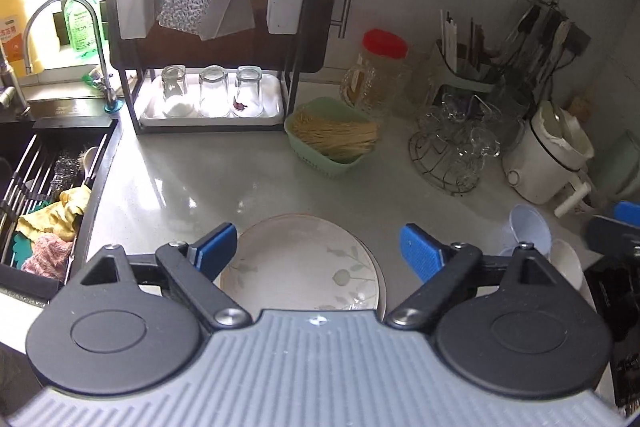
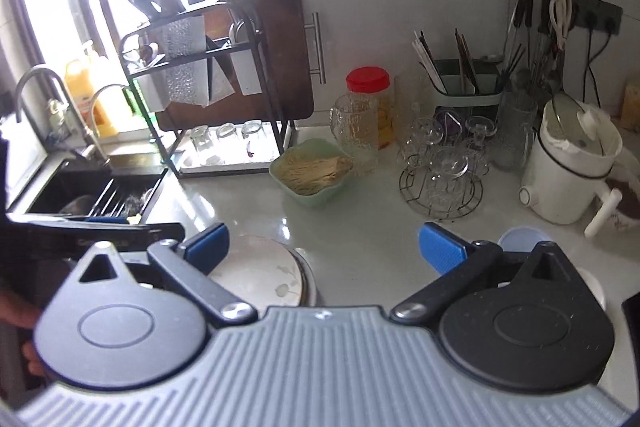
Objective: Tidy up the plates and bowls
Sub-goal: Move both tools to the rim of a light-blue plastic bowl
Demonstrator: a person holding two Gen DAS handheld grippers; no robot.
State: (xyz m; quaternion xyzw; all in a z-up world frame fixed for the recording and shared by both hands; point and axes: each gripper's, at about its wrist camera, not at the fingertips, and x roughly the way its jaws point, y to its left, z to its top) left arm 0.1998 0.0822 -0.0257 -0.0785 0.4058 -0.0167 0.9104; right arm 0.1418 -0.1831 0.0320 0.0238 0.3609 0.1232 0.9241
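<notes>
A cream plate with a leaf pattern (image 1: 304, 263) lies flat on the pale counter near its front edge. My left gripper (image 1: 319, 247) hovers over it, jaws wide open, with nothing pressed between the blue pads. In the right wrist view the same plate (image 2: 260, 267) tops what looks like a short stack, low and left. My right gripper (image 2: 325, 246) stands open above bare counter, to the right of the plate. A lavender bowl (image 1: 528, 227) (image 2: 520, 239) and a white bowl (image 1: 566, 261) (image 2: 594, 285) sit close together at the right, partly hidden behind the gripper bodies.
A black dish rack (image 1: 208, 27) holds three upturned glasses on a white tray. A green basket of noodles (image 1: 332, 135), a red-lidded jar (image 1: 380, 67), a wire stand of glass cups (image 1: 456, 147) and a white cooker (image 1: 548, 155) line the back. The sink (image 1: 44, 195) lies left.
</notes>
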